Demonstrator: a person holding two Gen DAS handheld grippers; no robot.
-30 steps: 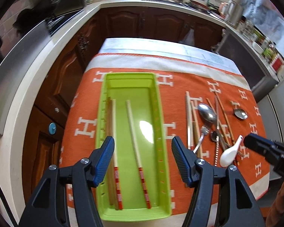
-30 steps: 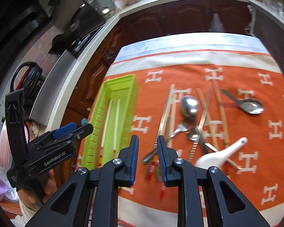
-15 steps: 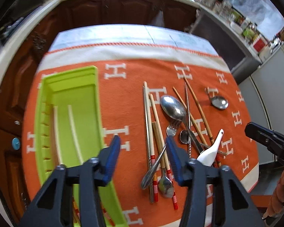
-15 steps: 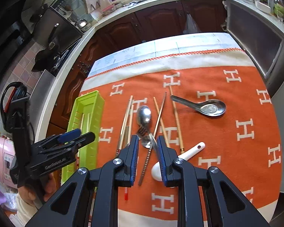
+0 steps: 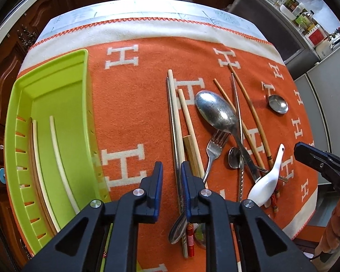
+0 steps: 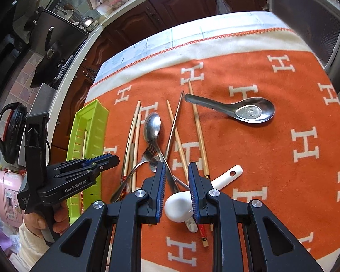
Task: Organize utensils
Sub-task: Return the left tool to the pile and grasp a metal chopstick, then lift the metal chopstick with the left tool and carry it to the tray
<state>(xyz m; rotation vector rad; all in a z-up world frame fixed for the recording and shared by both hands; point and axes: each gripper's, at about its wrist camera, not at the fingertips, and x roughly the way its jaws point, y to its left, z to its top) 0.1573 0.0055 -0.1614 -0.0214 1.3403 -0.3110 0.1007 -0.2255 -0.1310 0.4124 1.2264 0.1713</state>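
The left gripper (image 5: 171, 182) is closing over bare cloth (image 5: 133, 104), nothing pinched. The right gripper (image 6: 176, 189) hangs narrowly parted over the white spoon (image 6: 181, 206) — utensils heaped right of the green tray (image 5: 56, 86).

Both wrist cameras look steeply down, close over the bench, sharing the utensil pile (image 5: 217, 140) at centre and the green tray (image 6: 88, 136) toward nine o'clock.

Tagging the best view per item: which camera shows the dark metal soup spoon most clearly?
The right wrist view: the soup spoon lies whole, handle and bowl unobstructed, alone on the orange cloth. The left wrist view shows it small, near the fisheye edge, foreshortened.
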